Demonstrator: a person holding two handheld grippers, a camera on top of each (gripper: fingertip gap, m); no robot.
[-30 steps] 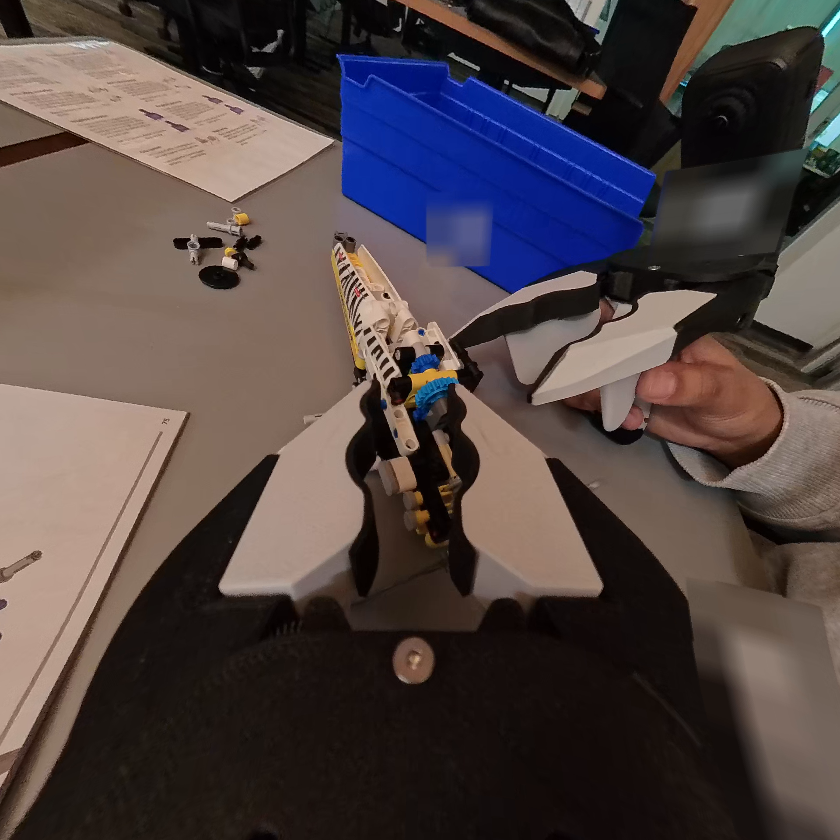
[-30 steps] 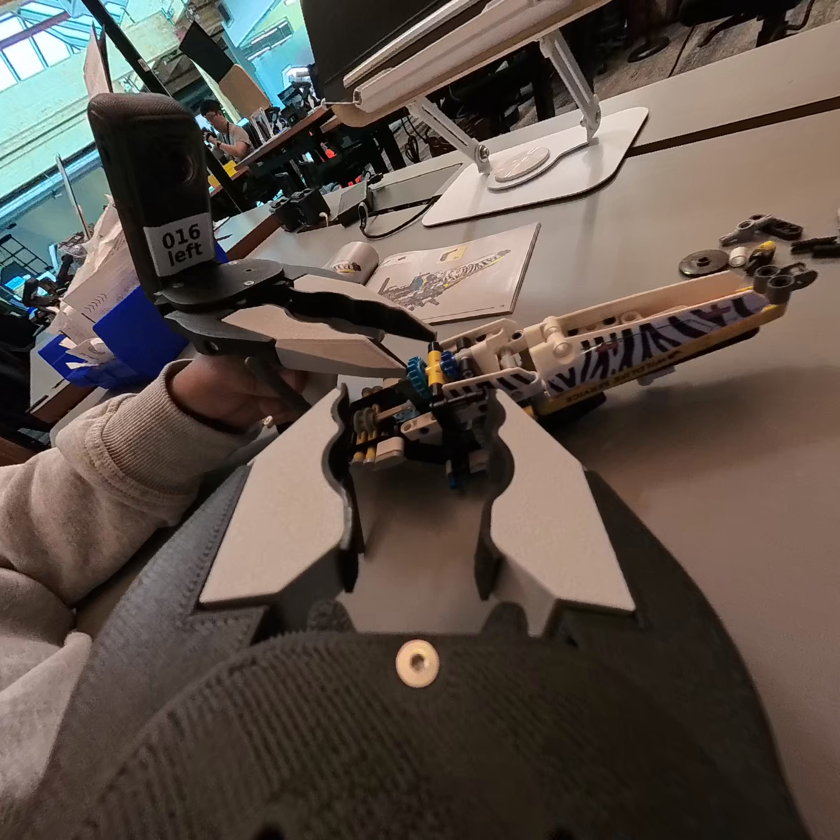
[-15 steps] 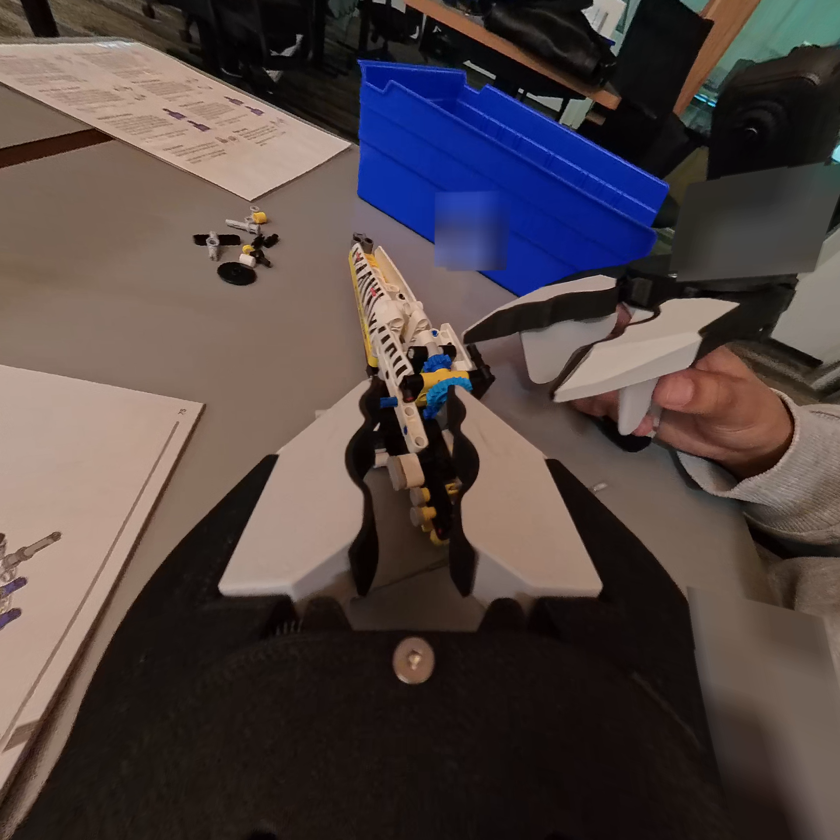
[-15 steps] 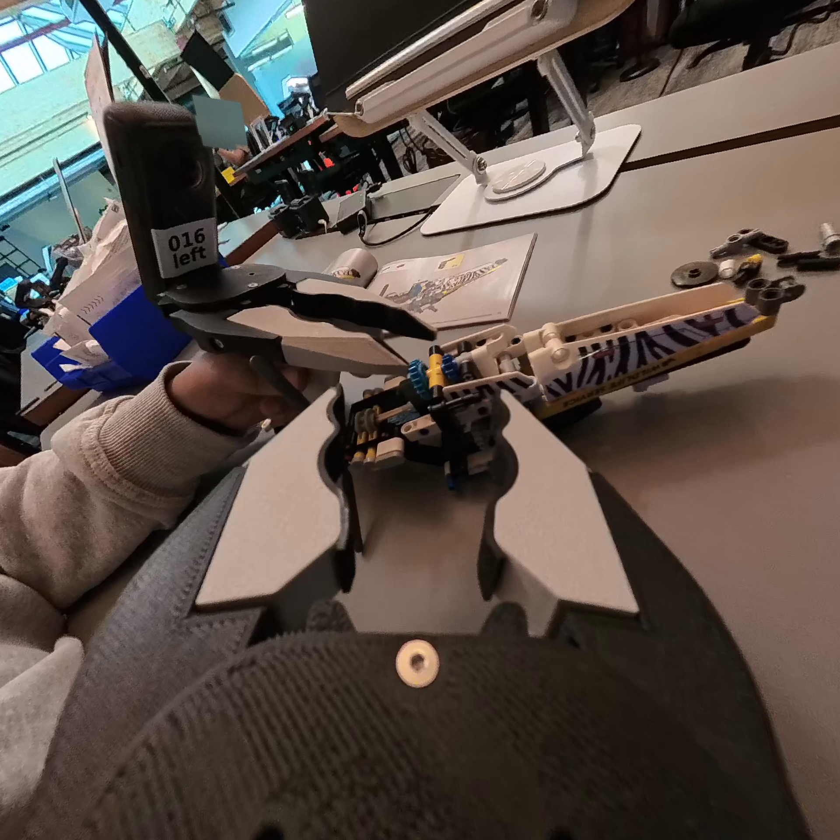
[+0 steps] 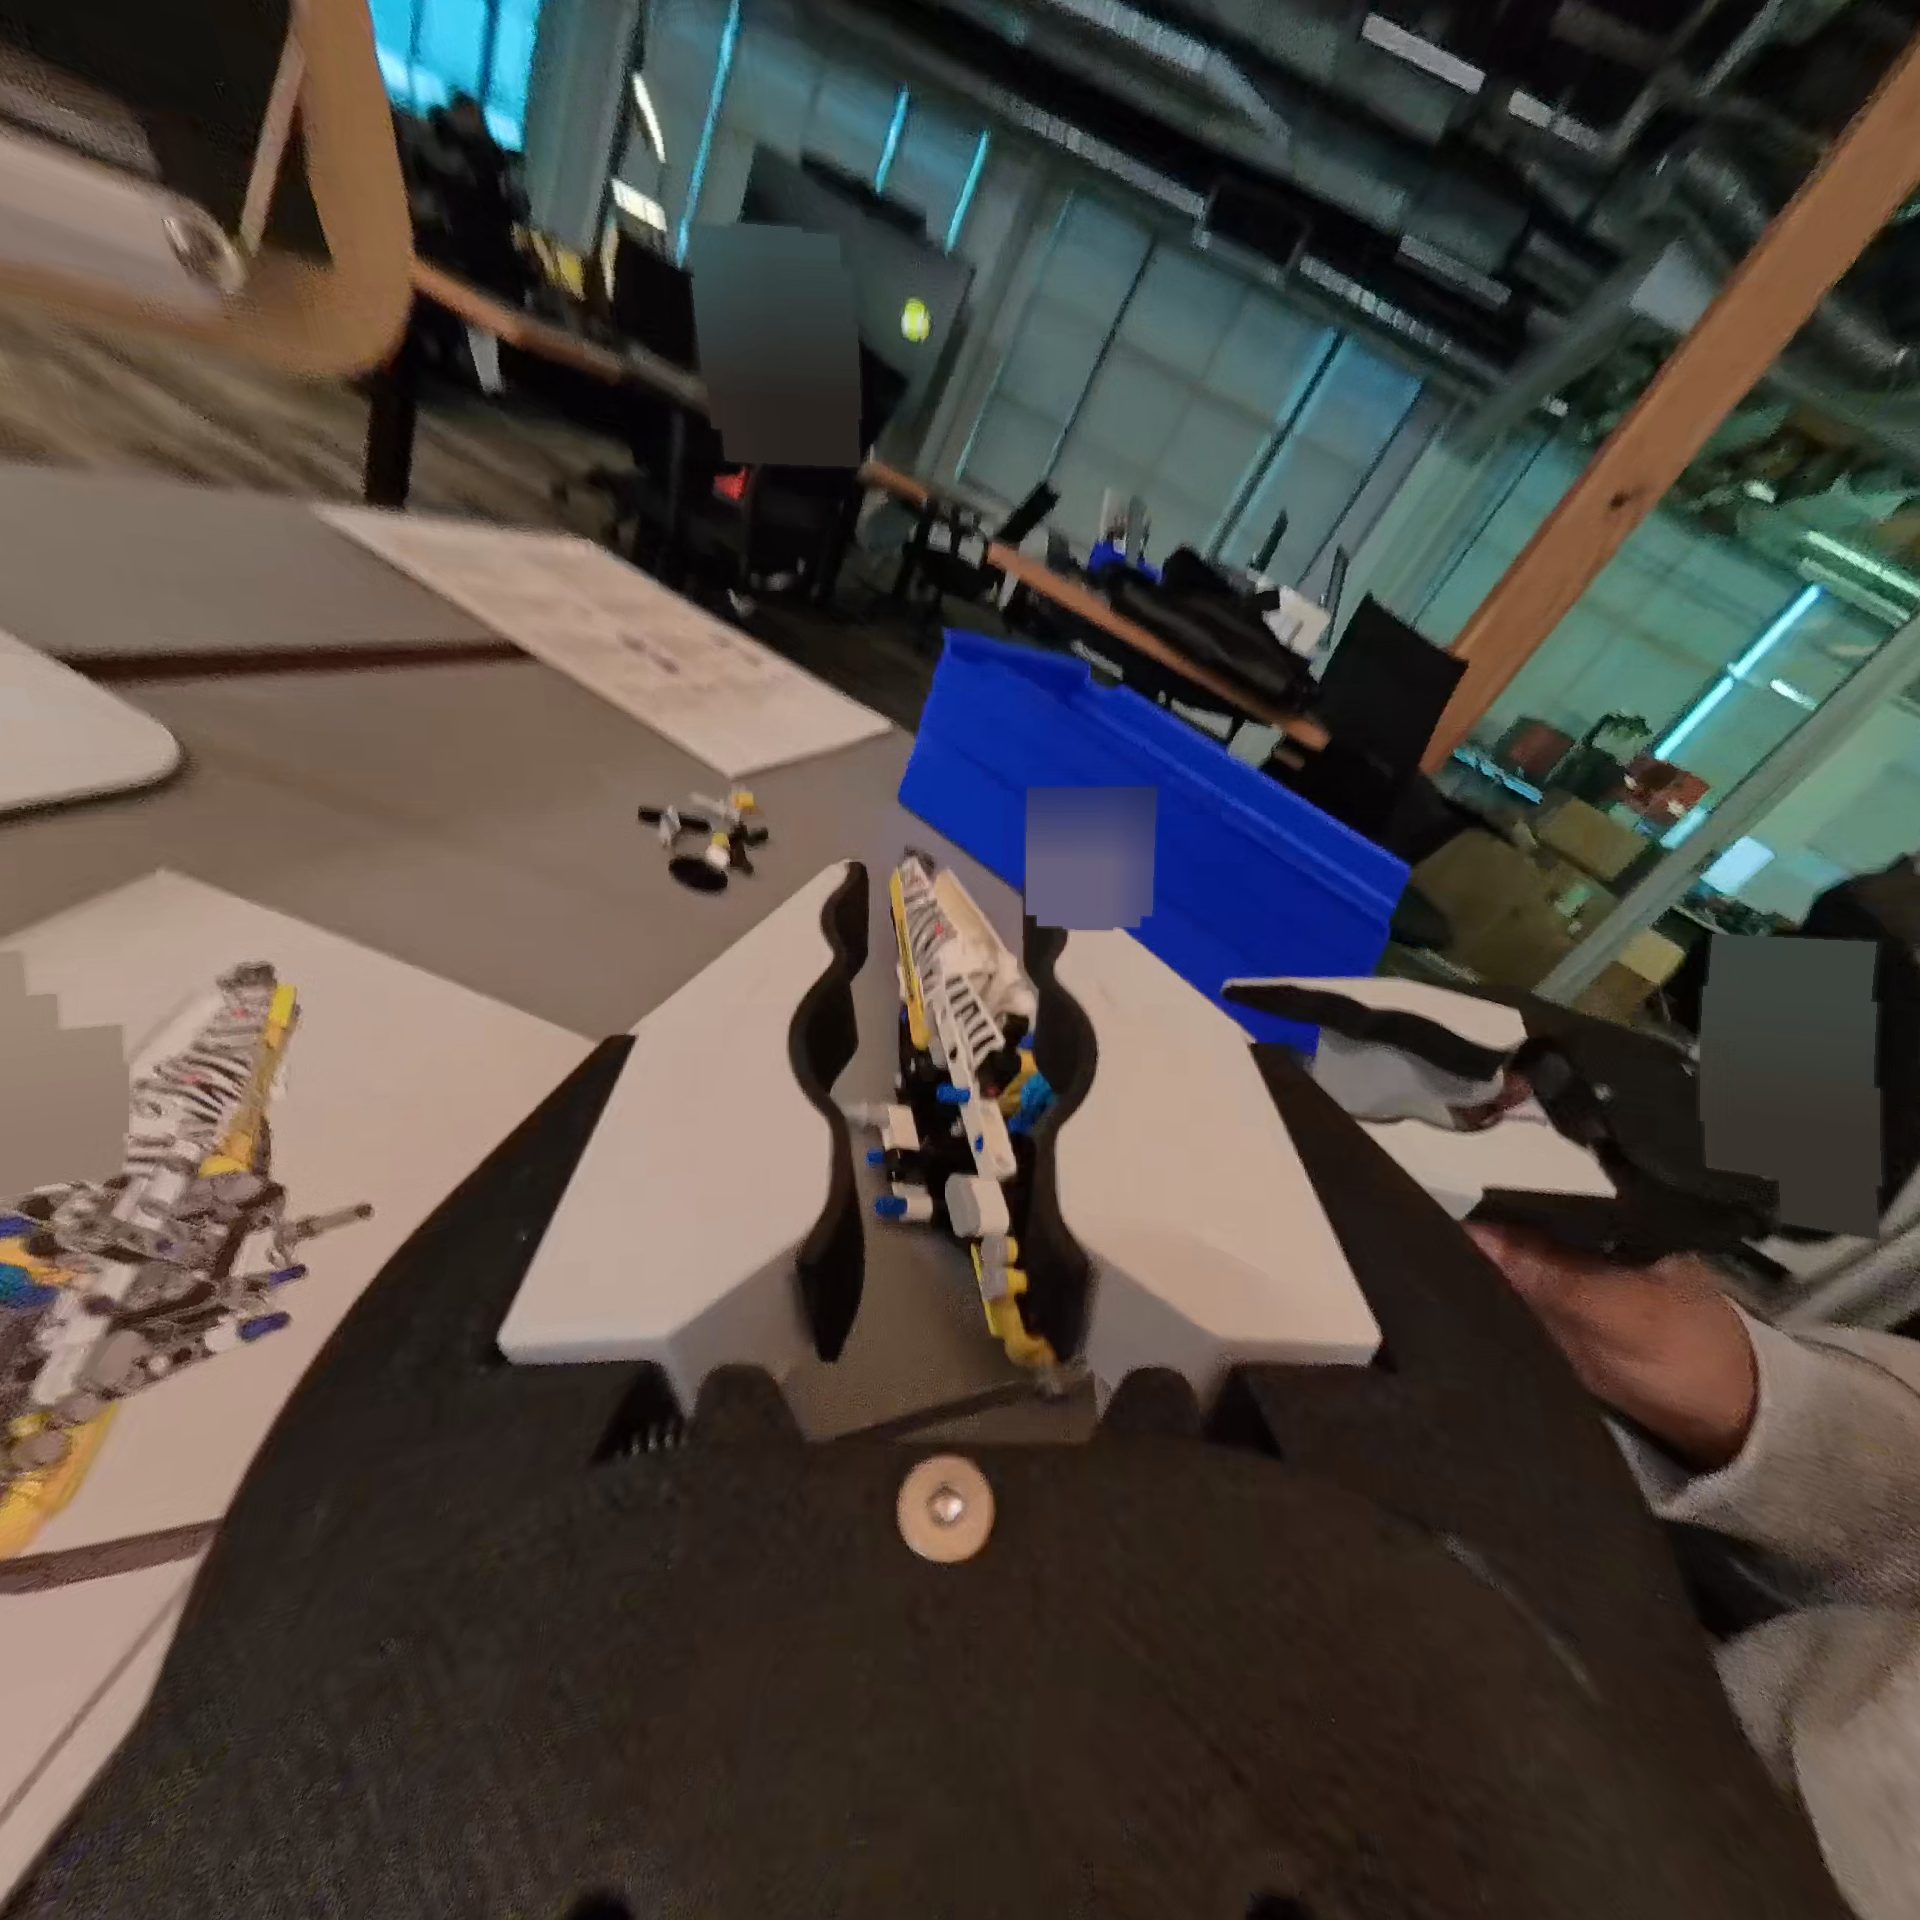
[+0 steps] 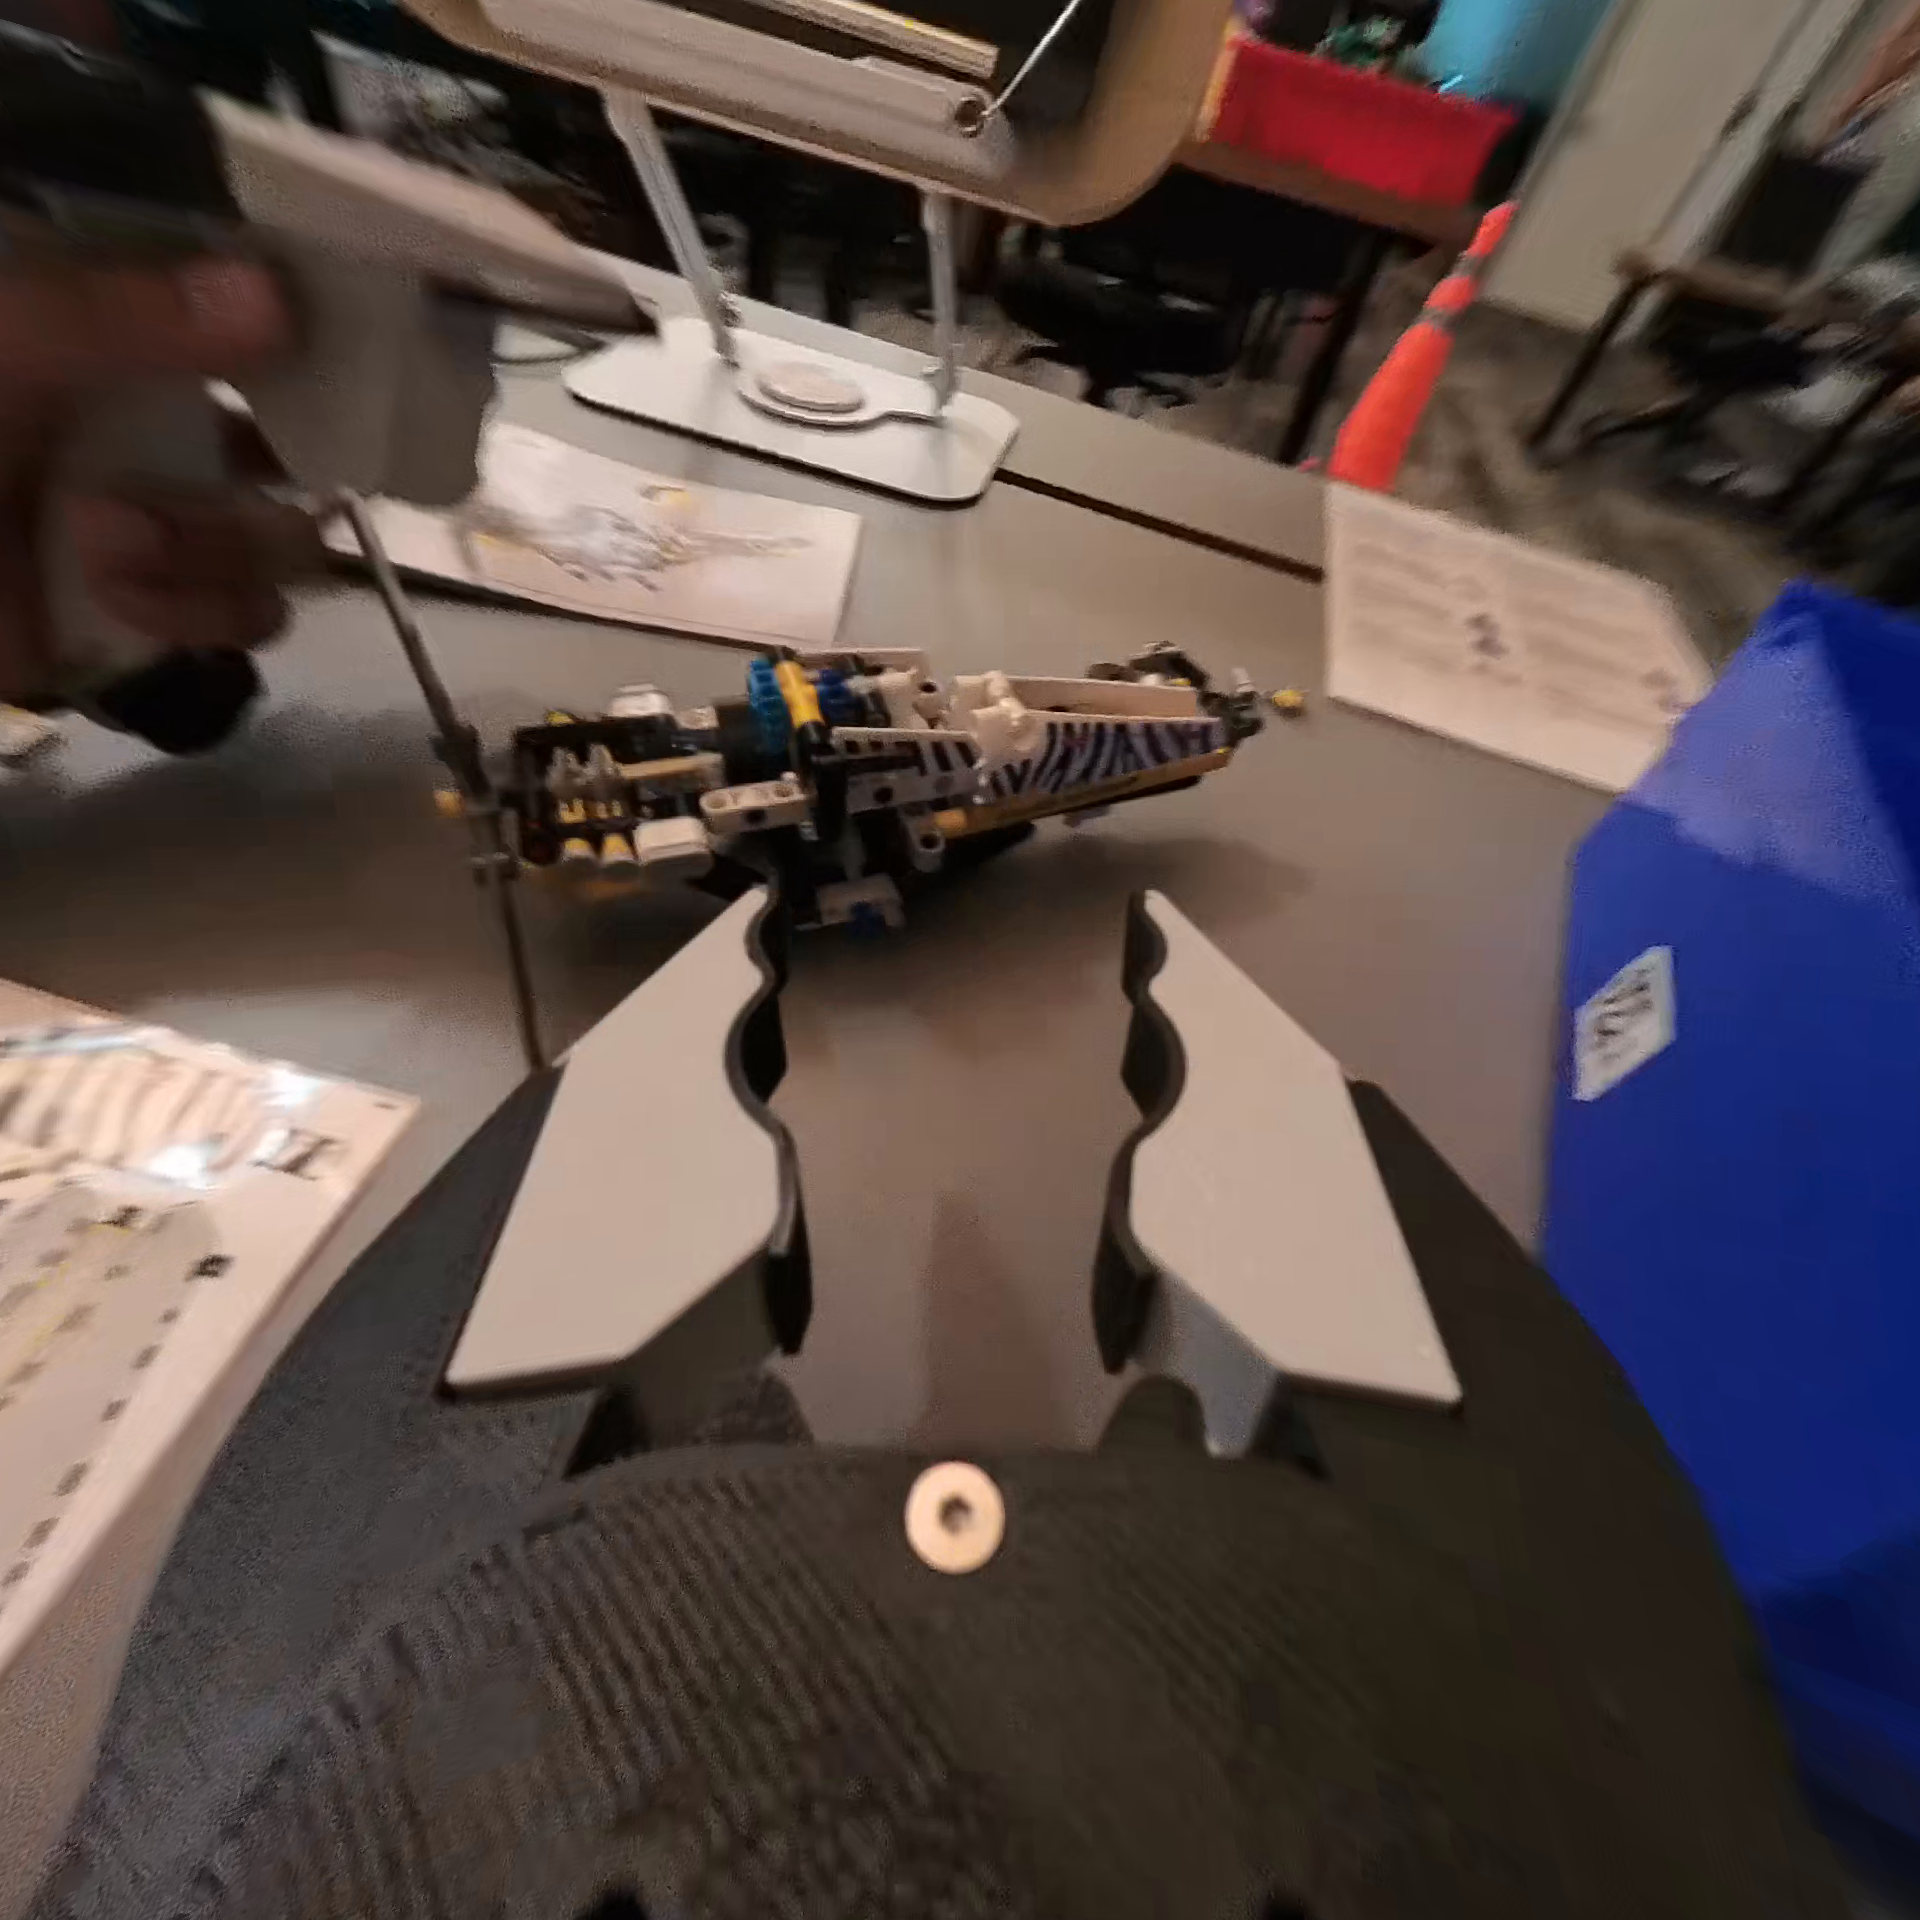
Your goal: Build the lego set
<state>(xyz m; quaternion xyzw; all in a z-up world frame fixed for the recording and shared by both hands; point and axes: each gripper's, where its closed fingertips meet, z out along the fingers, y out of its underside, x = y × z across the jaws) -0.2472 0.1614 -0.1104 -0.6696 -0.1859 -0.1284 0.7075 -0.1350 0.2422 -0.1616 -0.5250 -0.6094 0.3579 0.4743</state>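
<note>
The zebra-striped white, yellow and black lego model point(image 6: 883, 748) lies on the grey table. In the left wrist view the model point(image 5: 961, 1029) shows between my left gripper's point(image 5: 951, 904) parted fingers, its rear end close to the right finger. In the right wrist view the left gripper point(image 6: 582, 301) is blurred and raised above and left of the model's rear end, not touching it. A thin dark rod point(image 6: 447, 707) crosses in front of that end. My right gripper point(image 6: 953, 904) is open and empty, just short of the model; it also shows in the left wrist view point(image 5: 1382, 1039).
Loose small parts point(image 5: 707, 831) lie beyond the model. A blue bin point(image 5: 1247, 831) stands at the right, close to my right gripper point(image 6: 1745, 1039). An open instruction booklet point(image 5: 208, 1143) lies at the left, a printed sheet point(image 5: 644, 634) farther back. A monitor stand point(image 6: 790, 405) is behind.
My right gripper let go of the model, opened wider and pulled back. My left gripper tilted up and rose off the model's rear end. The model now rests on the table.
</note>
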